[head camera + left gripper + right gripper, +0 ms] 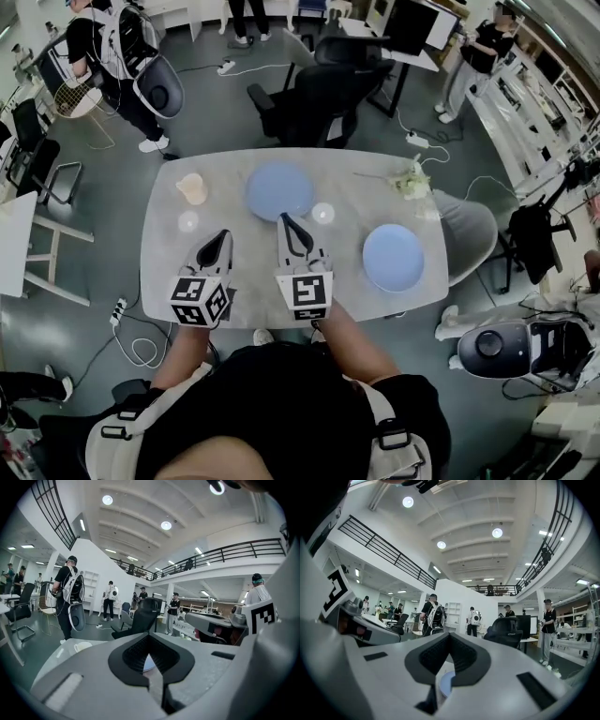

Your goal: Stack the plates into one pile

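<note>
Wearer: dark top and harness straps at the bottom edge of the head view, with both forearms reaching up-frame.
Left gripper (225, 234): lower centre-left, over the near half of the table. In its own view (149, 637) the jaws are pressed together at the tips, with nothing between them.
Right gripper (283, 217): just beside the left one, on its right. Its own view (449, 635) shows the jaws pressed together and pinching nothing. The tip points at the near rim of the centre plate, and I cannot tell whether it touches.
Table (187, 277): pale grey with rounded corners, filling the middle of the frame.
Right plate (394, 258): blue and lying flat near the table's right end, alone and well apart from the other plate.
Clear pieces: two small round ones, too small to tell what they are. One (188, 222) is left of the left gripper's tip, the other (322, 214) lies between the two plates.
Centre plate (279, 191): blue and flat, at the upper middle of the table. A pale blue sliver of it shows below the jaws in both gripper views (147, 663) (445, 685).
Cup (192, 188): cream, toward the table's far left.
Flowers (411, 178): at the far right edge of the table.
Black chair (323, 94): beyond the table's far edge, upper centre.
Grey chair (469, 230): at the table's right end.
People: one at upper left (103, 47), another at upper right (483, 52).
</note>
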Available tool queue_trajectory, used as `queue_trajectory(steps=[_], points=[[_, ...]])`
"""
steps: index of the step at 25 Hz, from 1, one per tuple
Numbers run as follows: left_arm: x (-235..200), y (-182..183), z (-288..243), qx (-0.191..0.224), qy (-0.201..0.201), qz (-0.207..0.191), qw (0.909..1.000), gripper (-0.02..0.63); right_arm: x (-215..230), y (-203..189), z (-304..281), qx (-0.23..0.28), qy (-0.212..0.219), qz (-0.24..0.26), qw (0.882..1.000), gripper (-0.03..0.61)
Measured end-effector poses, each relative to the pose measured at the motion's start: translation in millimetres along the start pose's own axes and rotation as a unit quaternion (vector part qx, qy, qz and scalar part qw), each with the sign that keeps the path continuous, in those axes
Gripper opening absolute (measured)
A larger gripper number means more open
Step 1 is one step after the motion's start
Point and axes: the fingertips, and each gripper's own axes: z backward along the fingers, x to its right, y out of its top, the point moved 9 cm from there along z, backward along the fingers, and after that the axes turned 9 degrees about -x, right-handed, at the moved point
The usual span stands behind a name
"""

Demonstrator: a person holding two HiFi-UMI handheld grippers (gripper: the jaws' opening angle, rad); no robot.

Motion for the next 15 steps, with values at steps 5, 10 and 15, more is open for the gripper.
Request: queue_trajectory(steps=[5,10,15], points=[[13,3,-18,-0.012,-0.020,-0.019,0.9996,0.003,22,-7,5,0.000,-0.028,-0.014,1.000,0.008],[42,6,-26,-0.010,-0.020,-0.033,0.9992,0.003,55,-13,25,0.004,-0.043,-0.021,0.999,0.009],[96,6,-41,-0.007,-0.003,-0.030,0.9995,0.003,109,-22,60,0.013,-0.038,-0.023,0.999,0.008]])
